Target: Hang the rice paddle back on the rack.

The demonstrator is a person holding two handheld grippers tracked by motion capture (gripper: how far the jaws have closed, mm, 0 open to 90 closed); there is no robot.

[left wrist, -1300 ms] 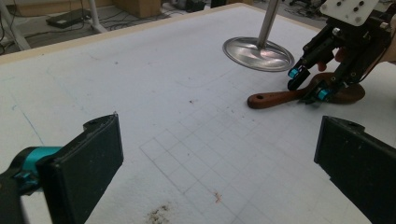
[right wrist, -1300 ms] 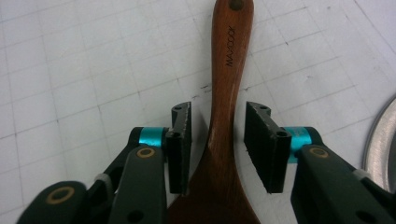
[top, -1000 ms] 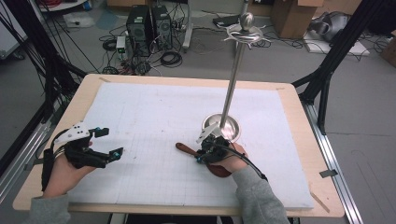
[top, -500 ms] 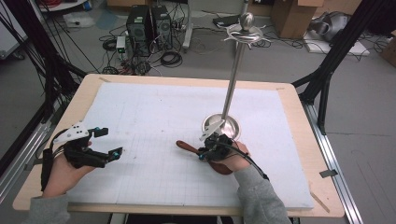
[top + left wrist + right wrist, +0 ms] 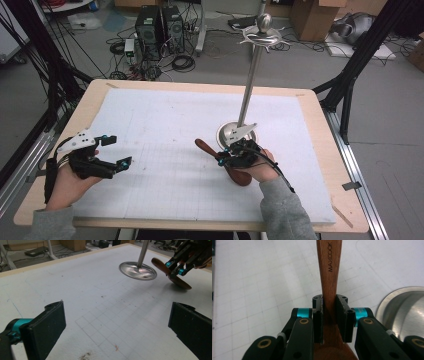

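Between our left gripper [image 5: 114, 151] jaws, spread wide: bare mat, as a second ago. Right gripper [image 5: 329, 315] stays clamped on the wooden spoon [image 5: 329, 270], handle now swung leftward; stand base [image 5: 404, 312] just beside.

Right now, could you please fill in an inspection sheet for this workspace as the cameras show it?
Surface: white gridded mat on a wooden table; small dark specks near the left gripper.
Job's things: wooden spoon marked MAXCOOK, clamped at its handle; metal stand with round base, upright beside it.
Clutter: nothing seen on the mat.
Grippers: left gripper open, jaws wide apart over bare mat; right gripper shut on the spoon.
Cables: one trails along each forearm; loose bundles on the floor beyond the table.
Surroundings: computer towers, cardboard boxes, black frame struts.
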